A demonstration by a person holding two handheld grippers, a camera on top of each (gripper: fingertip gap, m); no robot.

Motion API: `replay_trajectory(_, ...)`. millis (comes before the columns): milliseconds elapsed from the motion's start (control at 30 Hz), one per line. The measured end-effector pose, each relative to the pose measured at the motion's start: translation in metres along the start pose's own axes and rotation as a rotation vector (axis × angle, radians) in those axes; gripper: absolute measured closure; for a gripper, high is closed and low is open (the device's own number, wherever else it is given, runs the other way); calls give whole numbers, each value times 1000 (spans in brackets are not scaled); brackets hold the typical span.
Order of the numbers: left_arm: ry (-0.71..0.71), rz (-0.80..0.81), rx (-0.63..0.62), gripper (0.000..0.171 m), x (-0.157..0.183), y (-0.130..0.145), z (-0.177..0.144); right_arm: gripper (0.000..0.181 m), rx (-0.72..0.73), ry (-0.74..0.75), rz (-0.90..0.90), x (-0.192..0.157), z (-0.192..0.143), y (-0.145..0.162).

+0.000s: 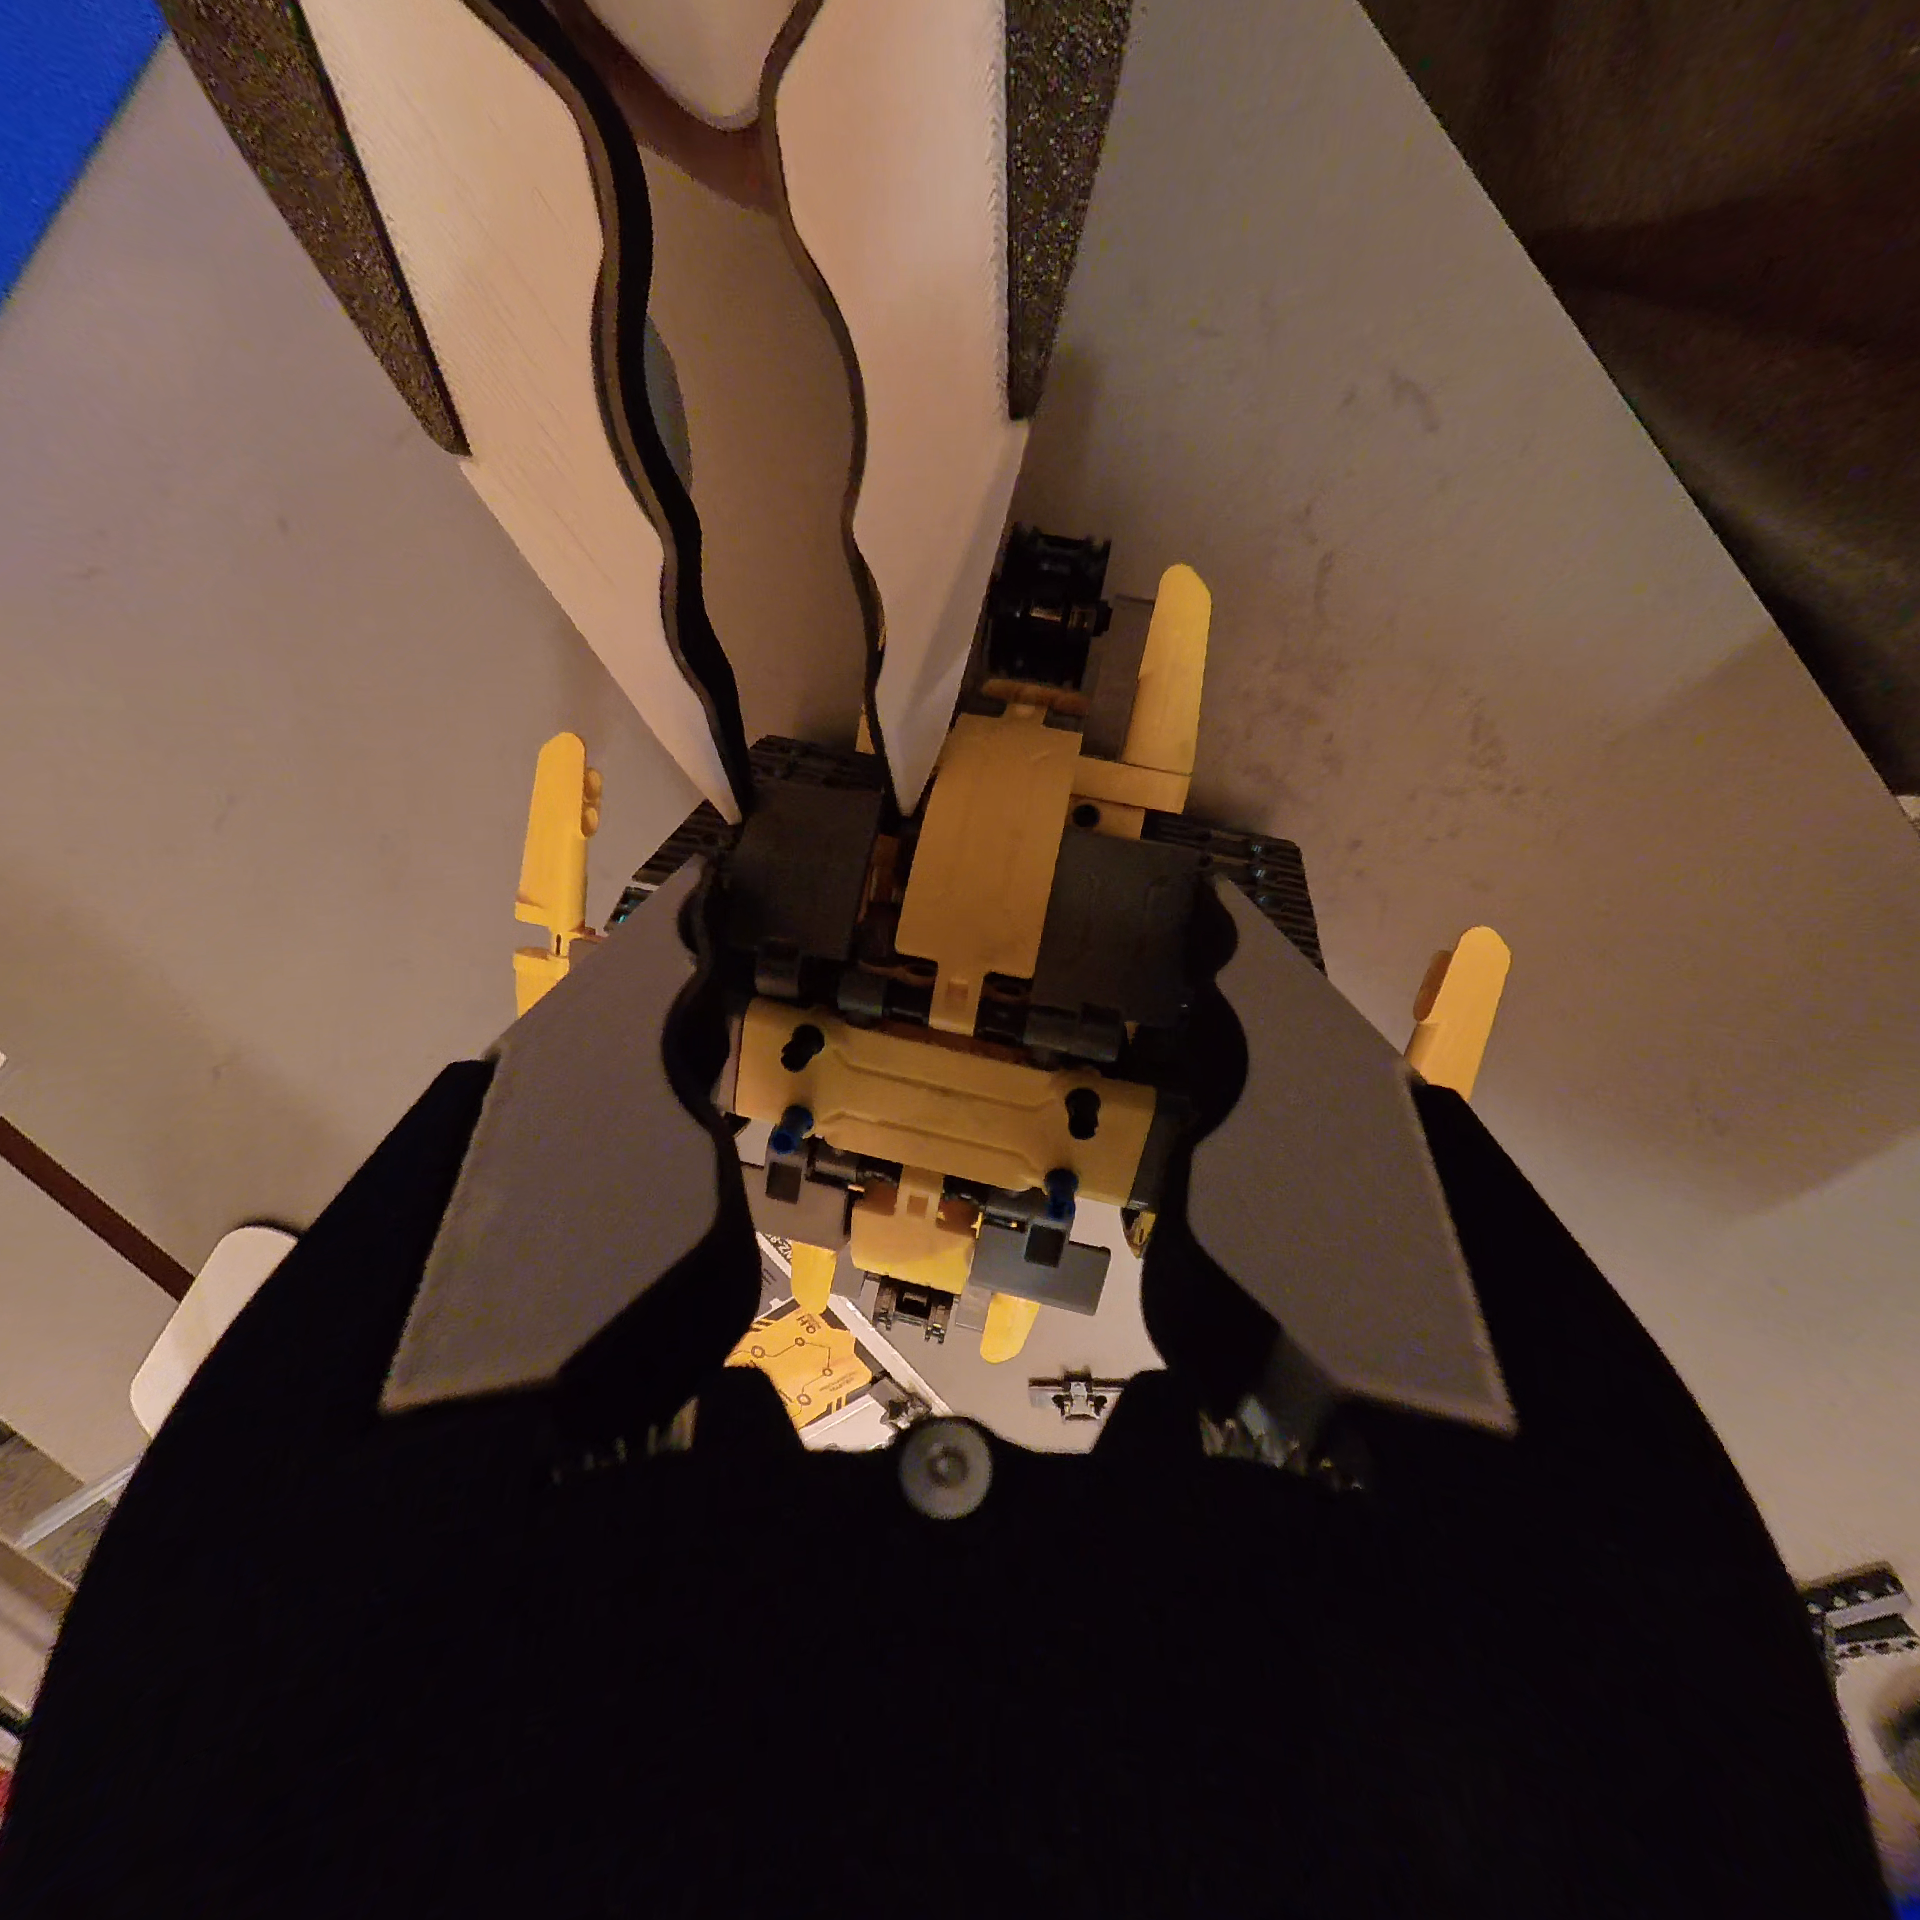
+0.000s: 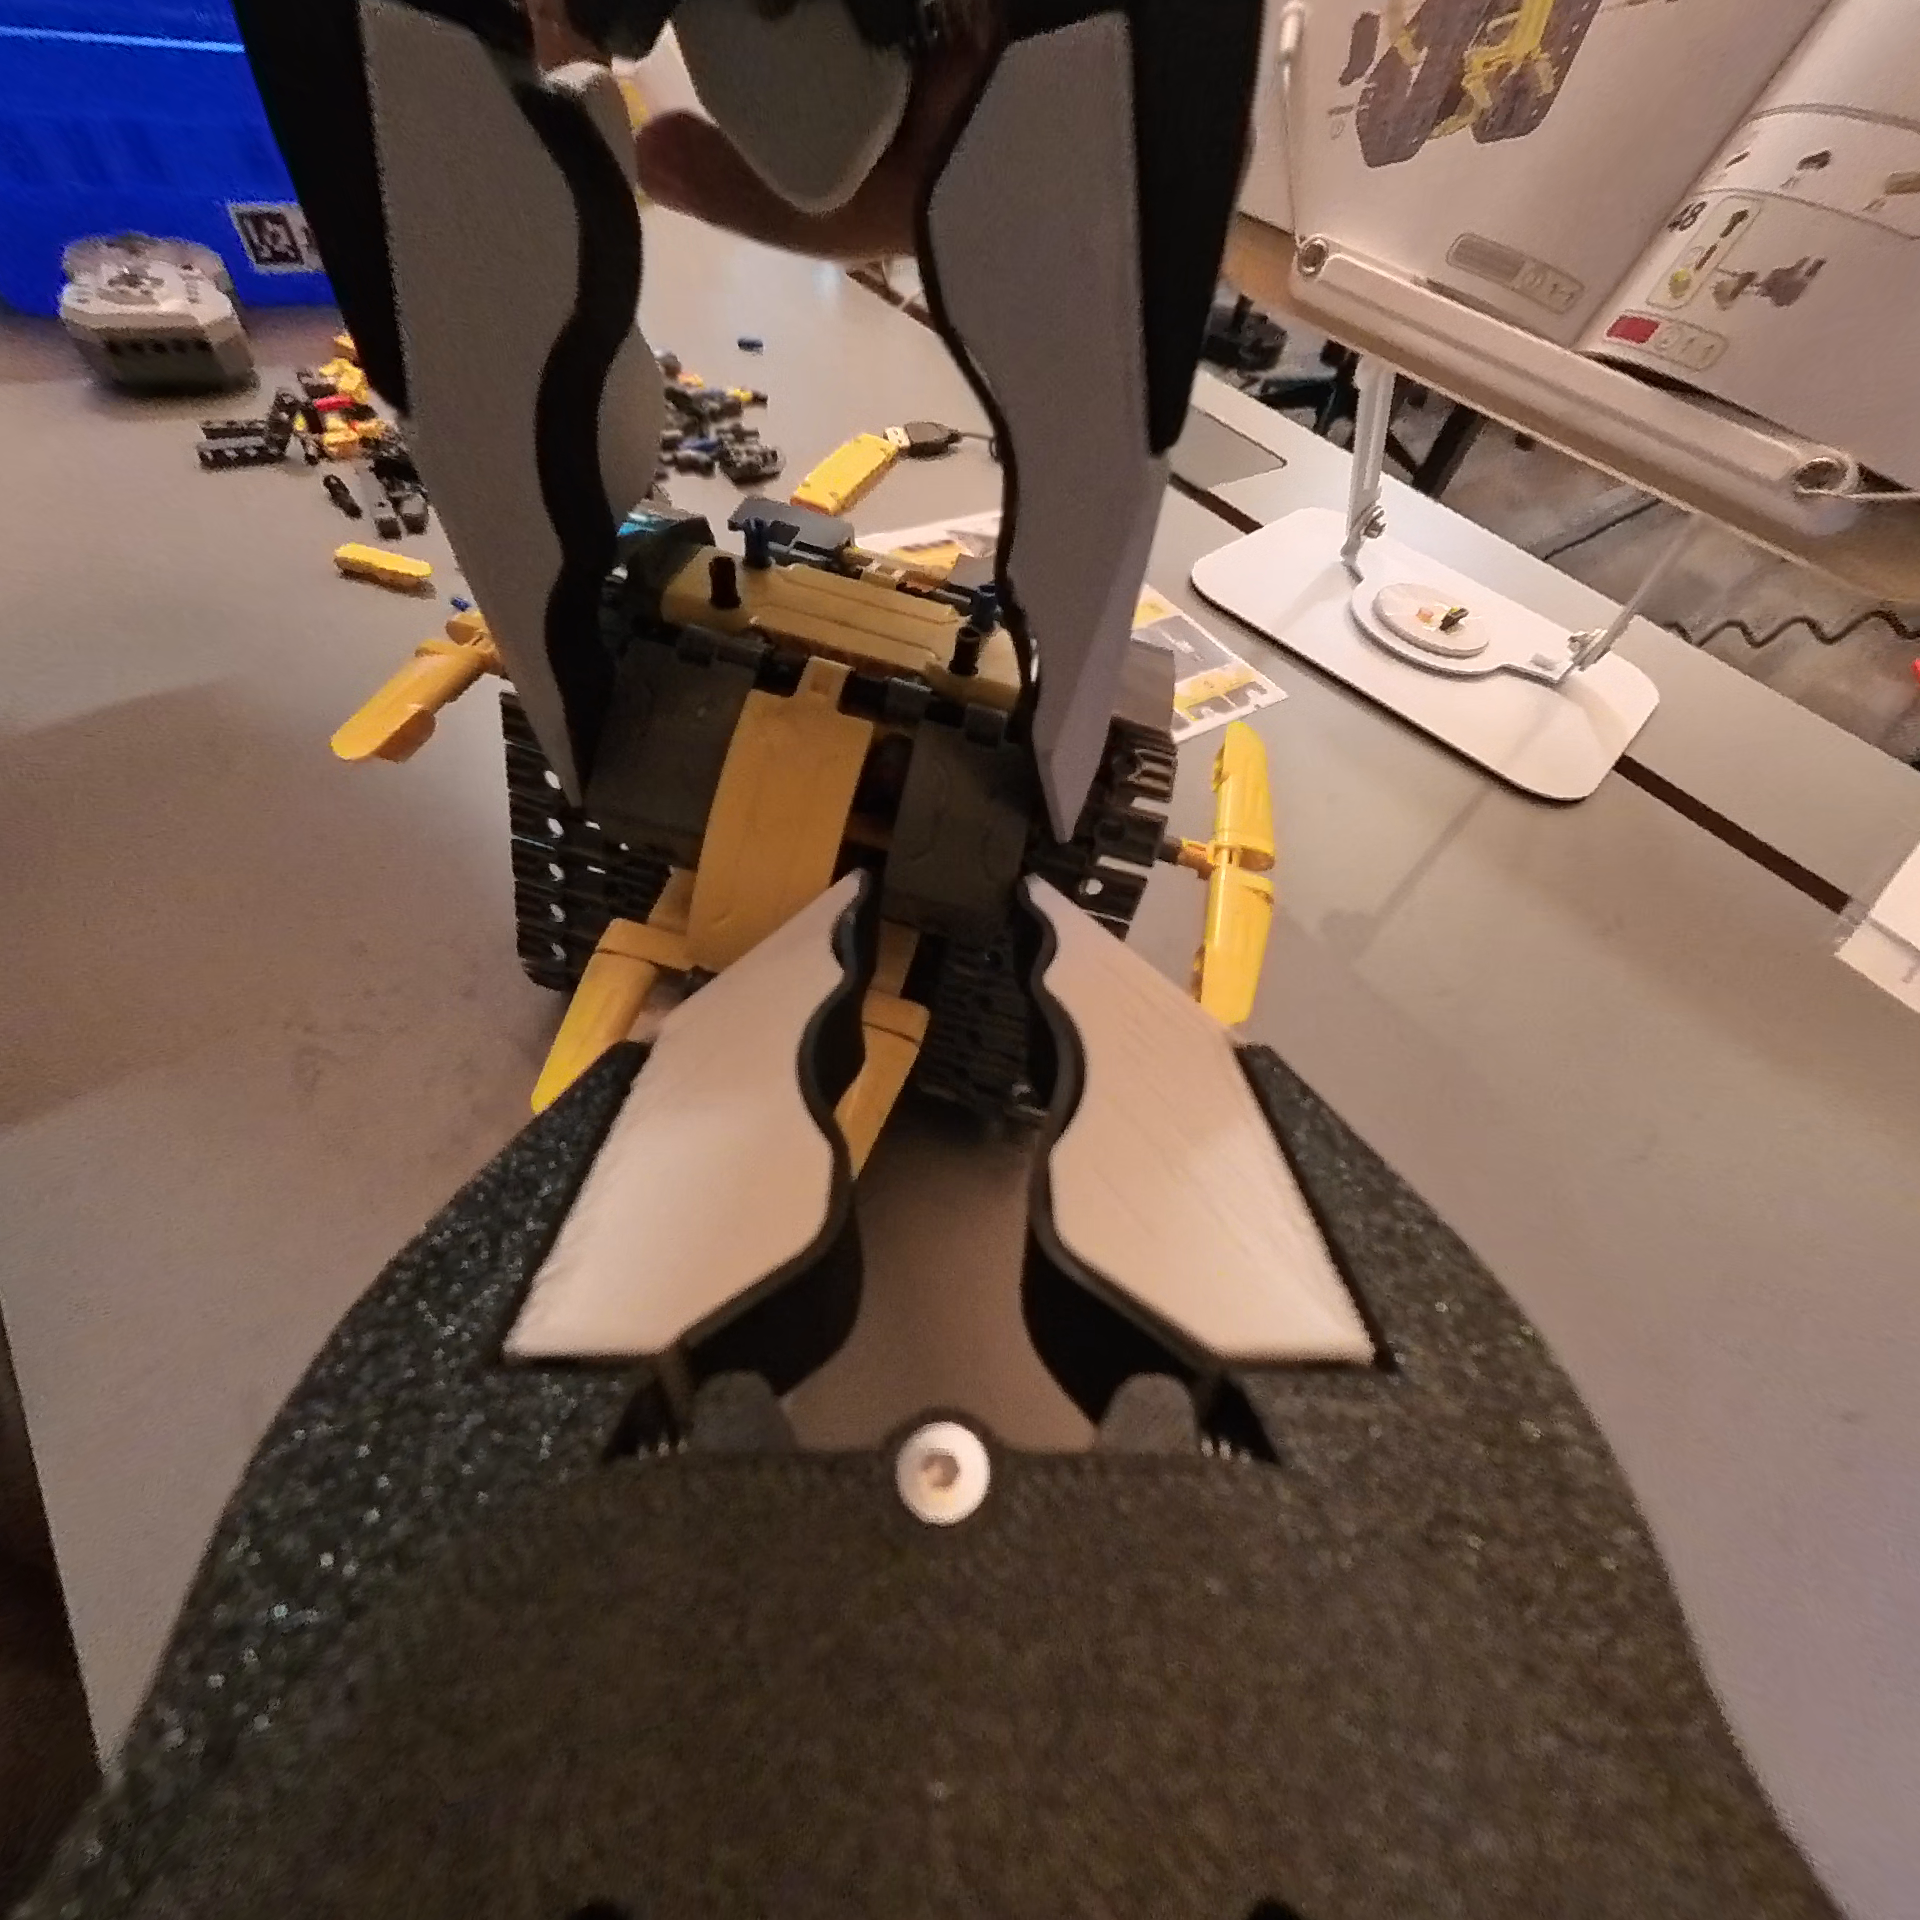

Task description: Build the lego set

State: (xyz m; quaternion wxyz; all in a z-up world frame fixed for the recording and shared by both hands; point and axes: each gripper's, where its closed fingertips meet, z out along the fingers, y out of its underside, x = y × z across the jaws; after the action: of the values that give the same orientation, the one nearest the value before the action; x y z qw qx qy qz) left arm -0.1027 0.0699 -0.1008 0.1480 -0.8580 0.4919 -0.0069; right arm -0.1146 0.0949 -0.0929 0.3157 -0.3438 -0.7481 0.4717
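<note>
A yellow and dark grey toy building-brick vehicle point(image 2: 842, 769) with black tracks stands on a grey worktop point(image 2: 260, 935), and two hand-held grippers meet over it from opposite sides.

In the left wrist view, the left gripper point(image 1: 951, 987) reaches in from 6 o'clock. Its jaws are spread wide and clasp the vehicle's body, one grey finger point(image 1: 582, 1143) pressed against each flank. The right gripper point(image 1: 821, 810) comes down from 12 o'clock, its tips touching a dark grey panel on the vehicle's top. Its jaws stand narrowly parted around that panel; whether they squeeze it I cannot tell.

In the right wrist view, the right gripper point(image 2: 940, 883) enters from 6 o'clock and the left gripper point(image 2: 821, 821) hangs from 12 o'clock. Loose building pieces point(image 2: 343, 436) in black and yellow lie scattered at 10 o'clock. A grey remote-control unit point(image 2: 151, 312) sits at the far 10 o'clock edge, before a blue box point(image 2: 104, 135). At 2 o'clock an open instruction booklet point(image 2: 1662, 156) rests on a white stand point(image 2: 1455, 665). Printed sheets point(image 2: 1216, 675) lie just beyond the vehicle.
</note>
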Motion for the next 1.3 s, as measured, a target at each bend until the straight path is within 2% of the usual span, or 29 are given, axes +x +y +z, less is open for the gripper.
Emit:
replay_trajectory(300, 66, -96, 13, 86, 2, -2, 4, 158, 100, -40, 86, -2, 2, 5)
replay_trajectory(500, 19, -91, 30, 82, -1, -3, 2, 158, 134, -18, 96, 2, 0, 0)
replay_trajectory(633, -25, -104, 77, 80, -3, -8, -3, 158, 152, -37, 163, 6, 1, 5)
replay_trajectory(733, -88, -145, 192, 77, -7, -16, -18, 158, 179, -68, 218, 8, 0, 6)
replay_trajectory(933, -255, -286, 595, 72, 0, -23, -78, 158, 249, -128, 293, 9, -6, 1)
replay_trajectory(1000, -340, -356, 696, 72, 3, -13, -91, 158, 269, -148, 325, 9, -7, 0)
replay_trajectory(1100, -440, -508, 775, 73, 7, 13, -94, 158, 282, -157, 353, 10, -6, -2)
replay_trajectory(1300, -404, -897, 1000, 75, 17, 46, -82, 158, 239, -91, 271, 5, -3, -6)
